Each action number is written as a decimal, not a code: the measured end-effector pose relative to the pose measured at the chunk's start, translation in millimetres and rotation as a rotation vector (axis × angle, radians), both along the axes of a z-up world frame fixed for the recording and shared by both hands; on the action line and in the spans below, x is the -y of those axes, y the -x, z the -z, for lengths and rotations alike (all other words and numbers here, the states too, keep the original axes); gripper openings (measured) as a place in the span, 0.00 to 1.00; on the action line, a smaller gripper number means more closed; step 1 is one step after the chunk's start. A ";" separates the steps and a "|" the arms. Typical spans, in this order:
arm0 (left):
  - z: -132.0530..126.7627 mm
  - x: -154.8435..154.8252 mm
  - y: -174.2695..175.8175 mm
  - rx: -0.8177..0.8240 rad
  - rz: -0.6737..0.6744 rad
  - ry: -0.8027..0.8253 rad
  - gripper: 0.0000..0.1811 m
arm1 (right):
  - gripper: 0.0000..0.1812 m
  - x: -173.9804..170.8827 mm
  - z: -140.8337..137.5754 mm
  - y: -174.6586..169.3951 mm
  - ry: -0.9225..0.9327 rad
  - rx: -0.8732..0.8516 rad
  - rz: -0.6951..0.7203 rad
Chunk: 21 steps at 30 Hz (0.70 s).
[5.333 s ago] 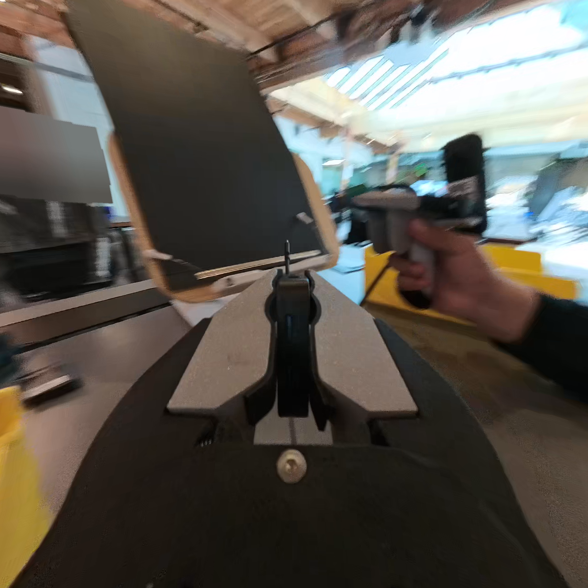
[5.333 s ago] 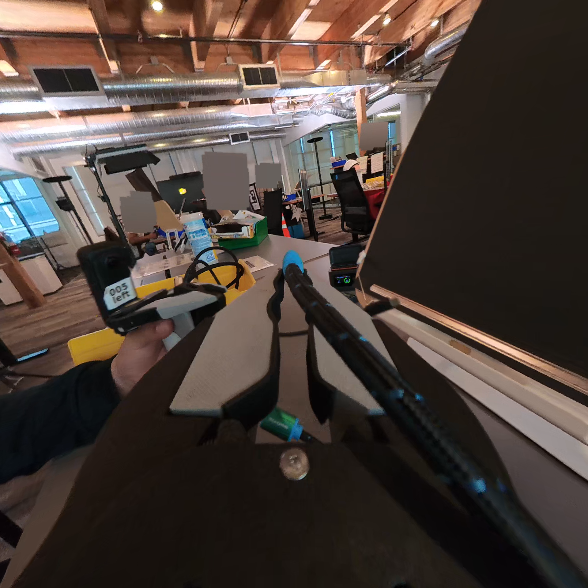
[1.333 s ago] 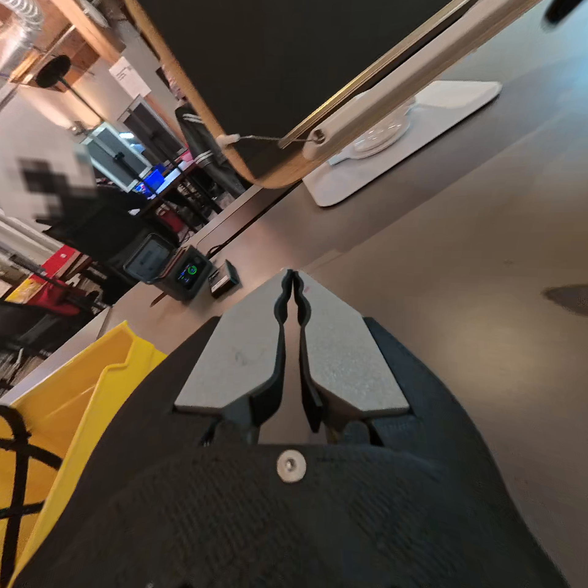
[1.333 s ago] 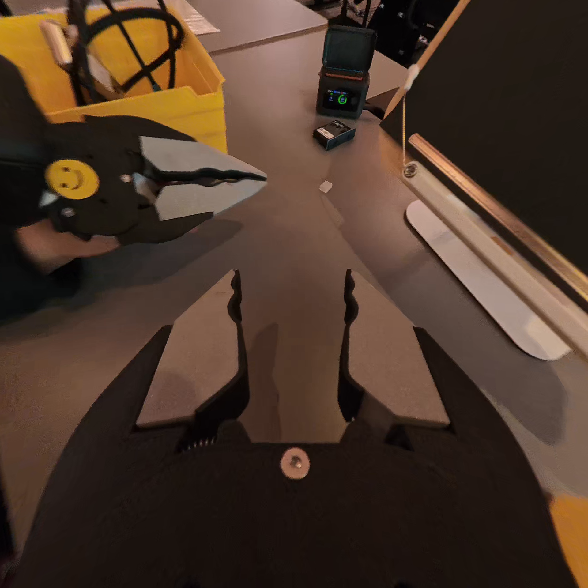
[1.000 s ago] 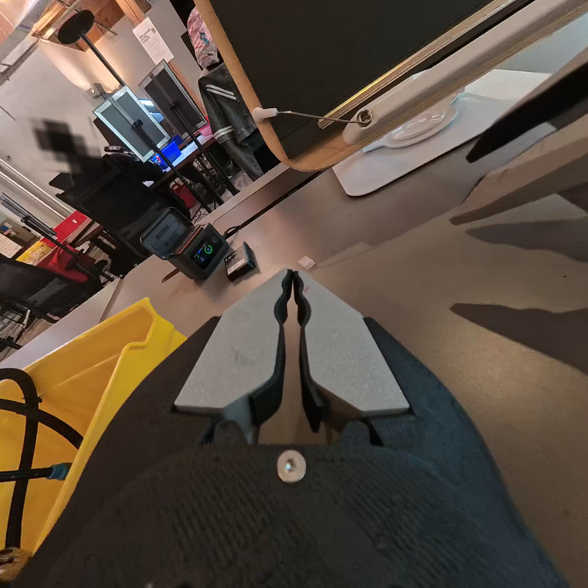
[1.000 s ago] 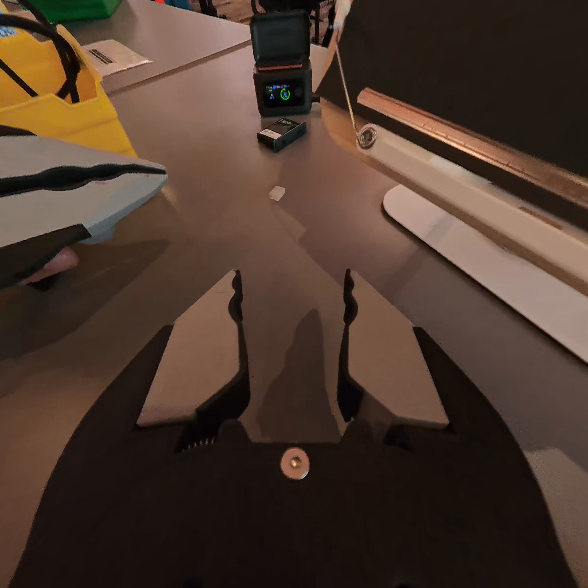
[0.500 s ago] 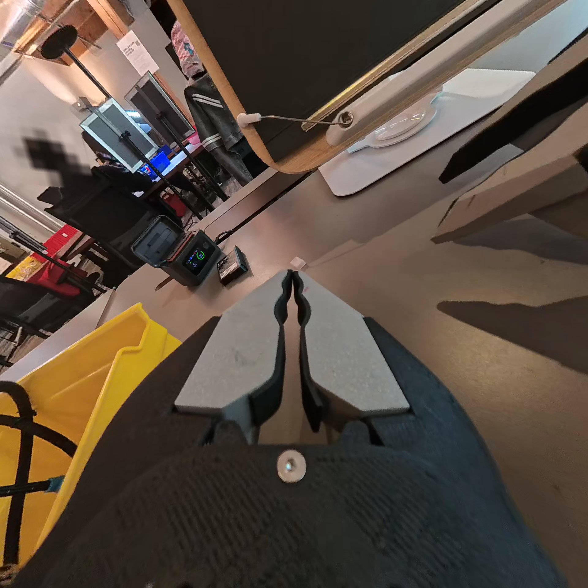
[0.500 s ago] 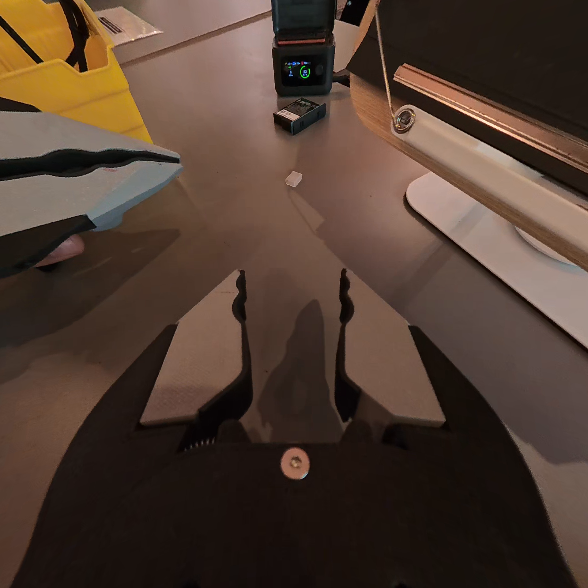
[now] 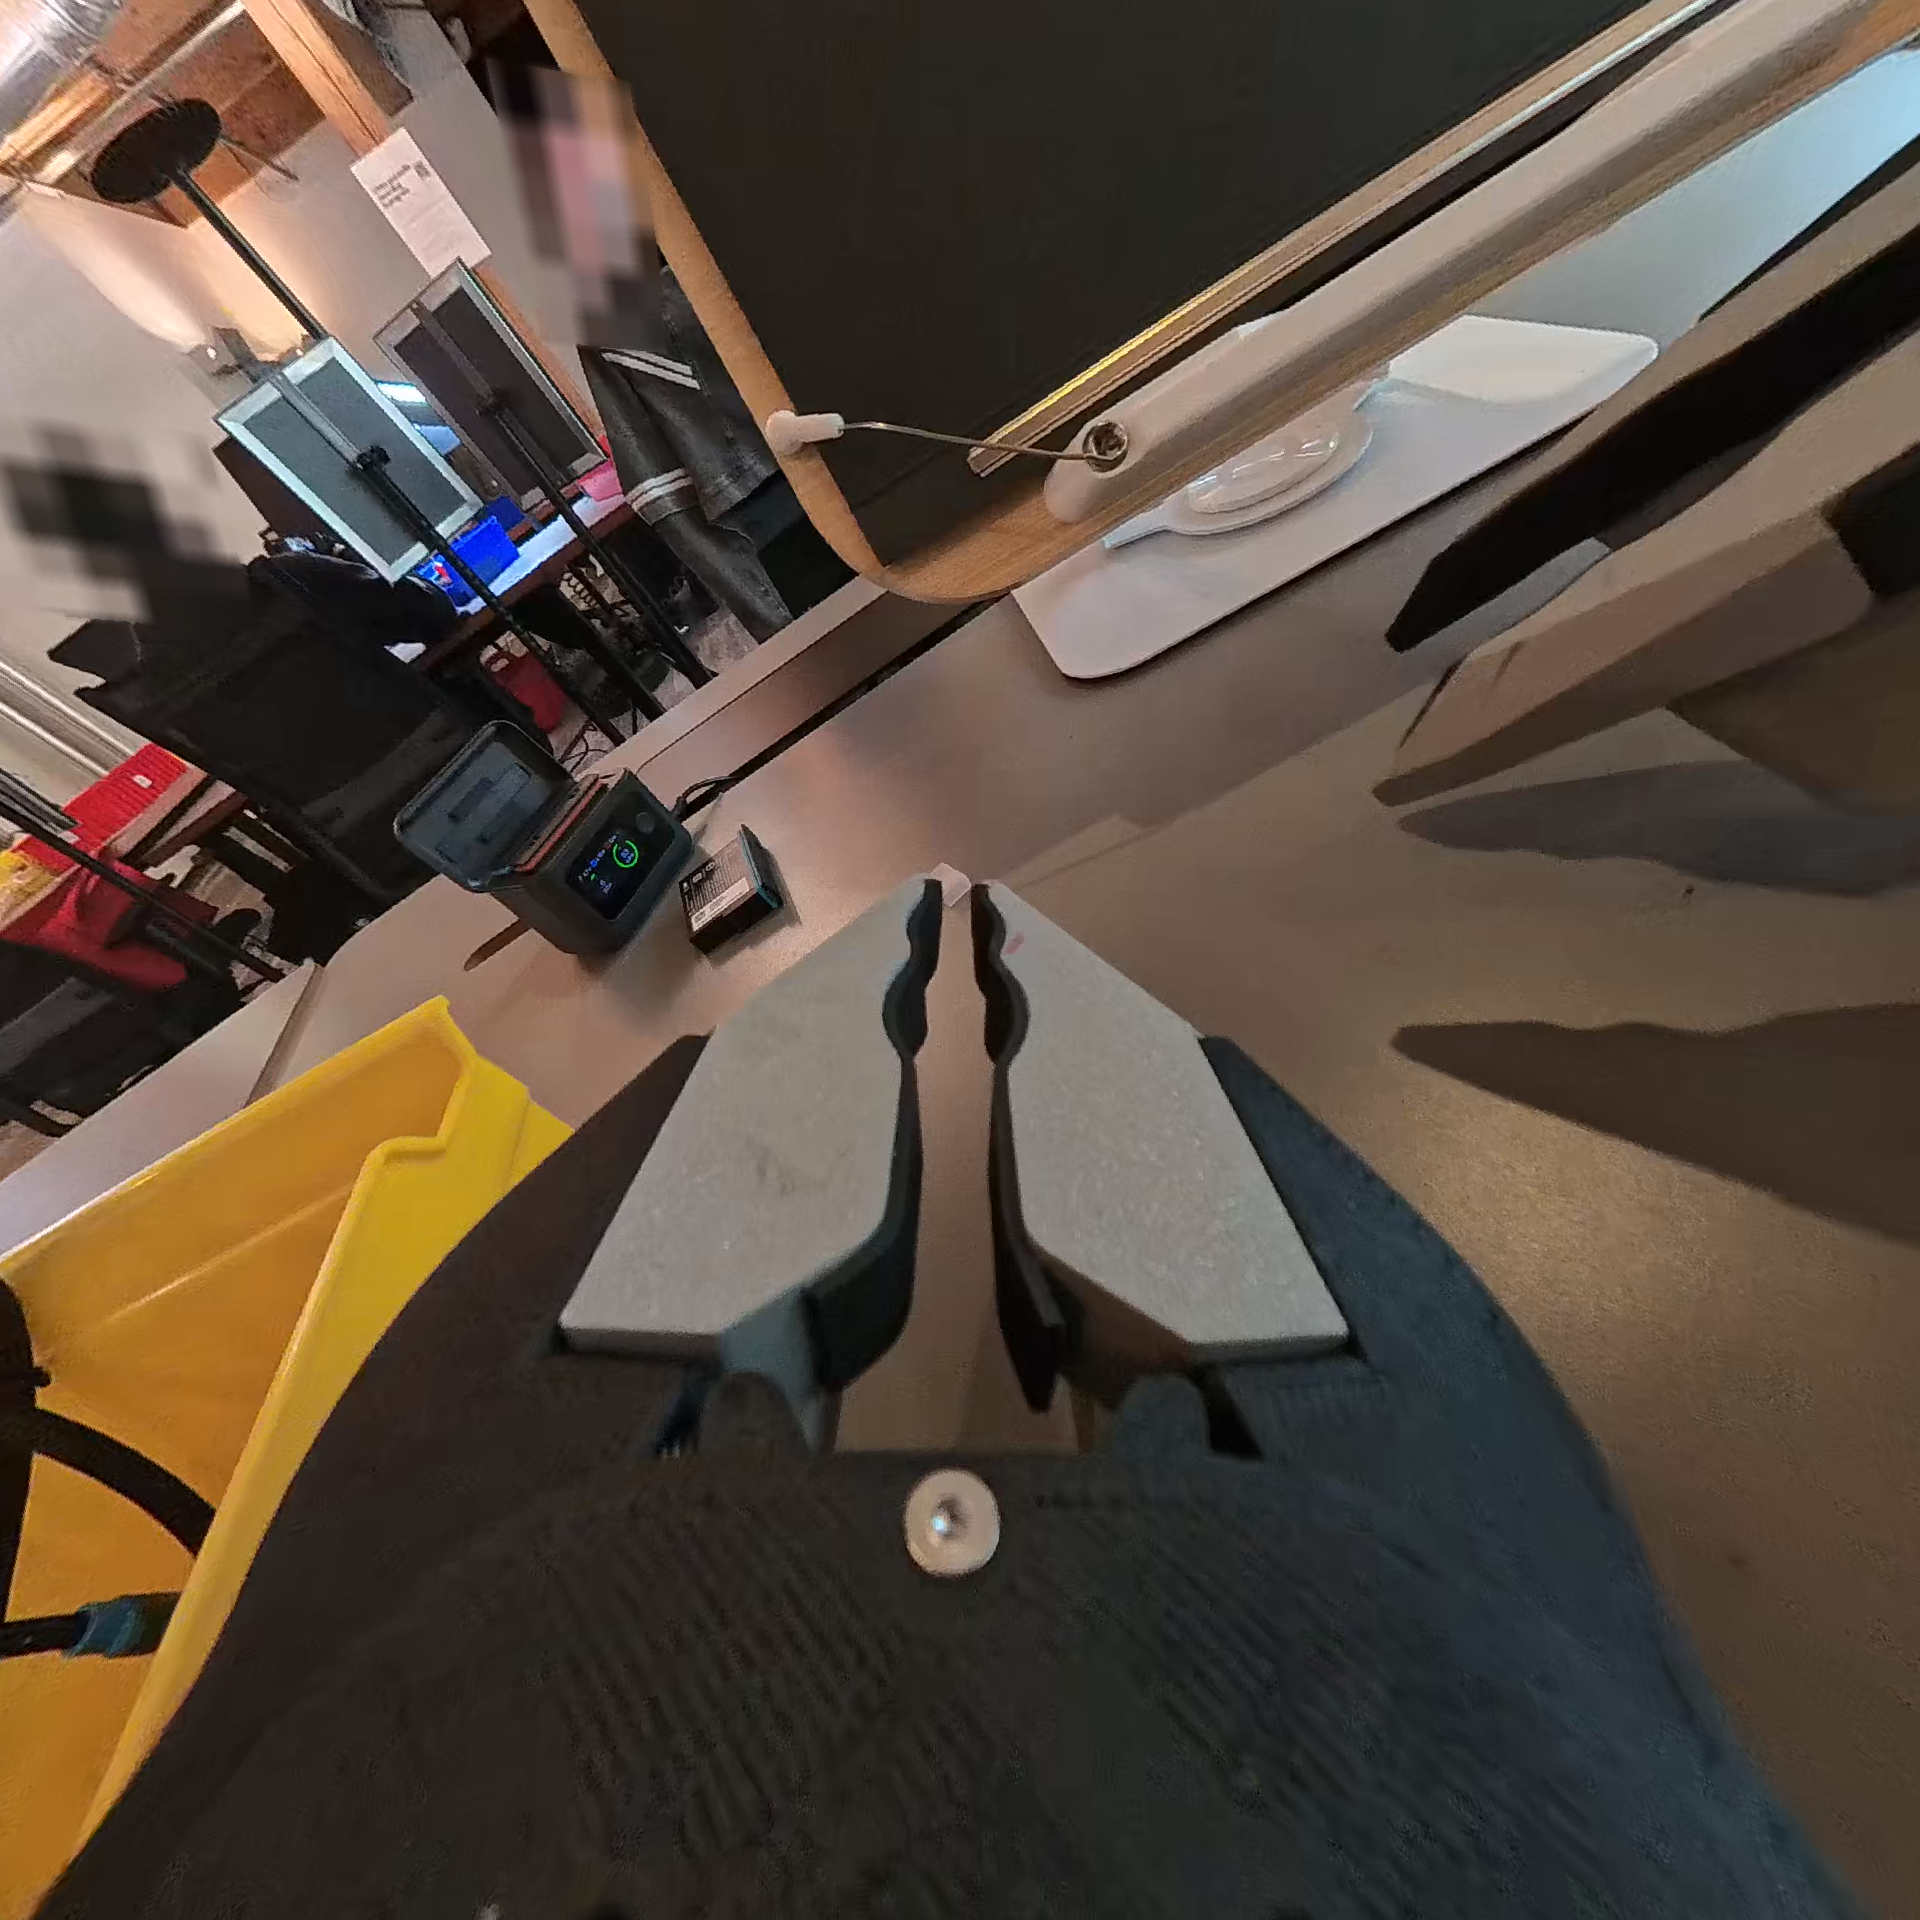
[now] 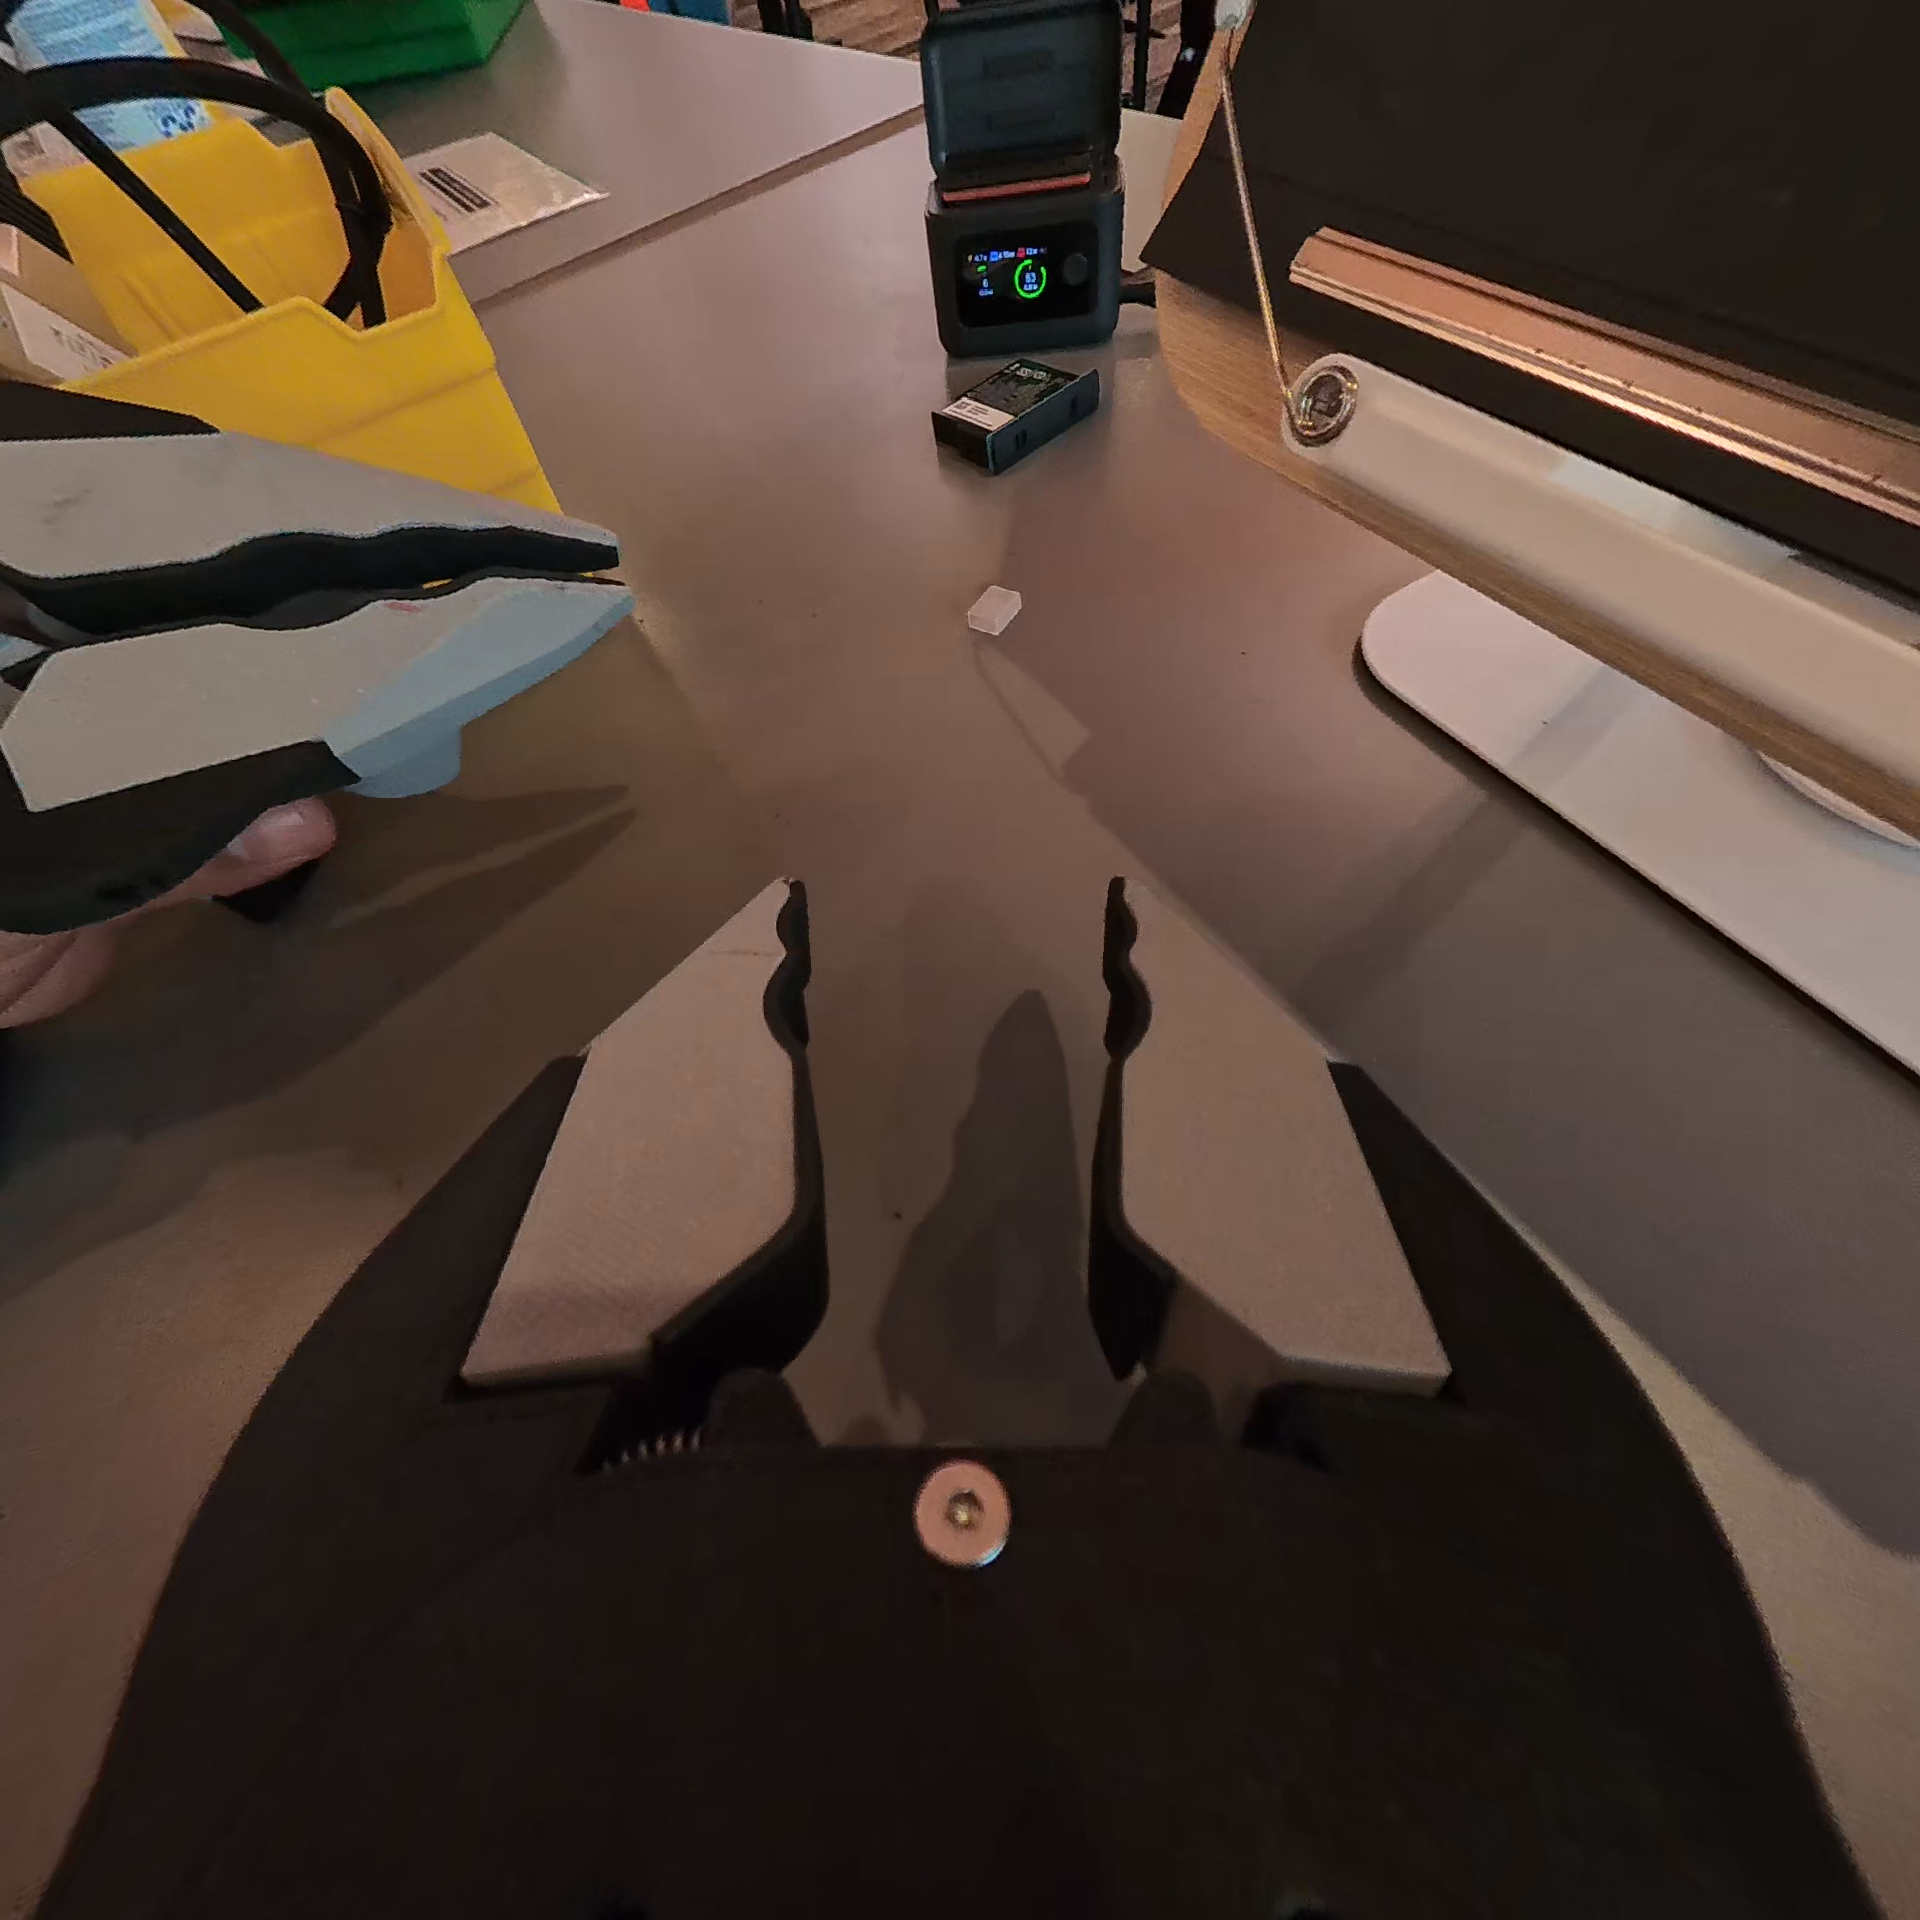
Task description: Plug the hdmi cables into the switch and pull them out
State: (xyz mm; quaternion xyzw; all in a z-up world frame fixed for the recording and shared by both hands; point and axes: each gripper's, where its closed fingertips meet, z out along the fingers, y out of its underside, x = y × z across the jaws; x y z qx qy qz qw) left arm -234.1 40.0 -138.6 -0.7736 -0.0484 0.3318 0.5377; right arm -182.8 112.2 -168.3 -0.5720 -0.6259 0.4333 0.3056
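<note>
HDMI cables (image 10: pixel 208 218) coiled in yellow bin (image 10: pixel 291 343) at bench (image 10: pixel 790 436) edge, apparently stowed; switch unseen. Left gripper (image 9: pixel 956 904) fingers nearly closed, empty; right gripper (image 10: pixel 951 904) fingers spread, empty.

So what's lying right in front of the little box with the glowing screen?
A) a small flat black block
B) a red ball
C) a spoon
A: a small flat black block lies on the grey table just before the dark box with the lit screen.
</note>
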 end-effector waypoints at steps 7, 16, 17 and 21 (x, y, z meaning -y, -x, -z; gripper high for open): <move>-2.1 2.2 3.4 0.039 -0.004 -0.028 0.02 | 0.32 0.5 2.0 0.3 0.006 0.014 -0.005; -2.2 -0.6 -1.5 0.021 0.014 -0.022 0.01 | 0.37 0.4 3.6 0.9 -0.032 0.019 0.006; -2.3 -0.8 -2.0 0.022 0.016 -0.022 0.01 | 0.37 0.7 3.9 1.0 -0.034 0.021 0.005; -2.9 -0.6 -1.7 0.032 0.016 -0.030 0.01 | 0.37 -0.2 4.2 1.1 -0.029 0.023 0.010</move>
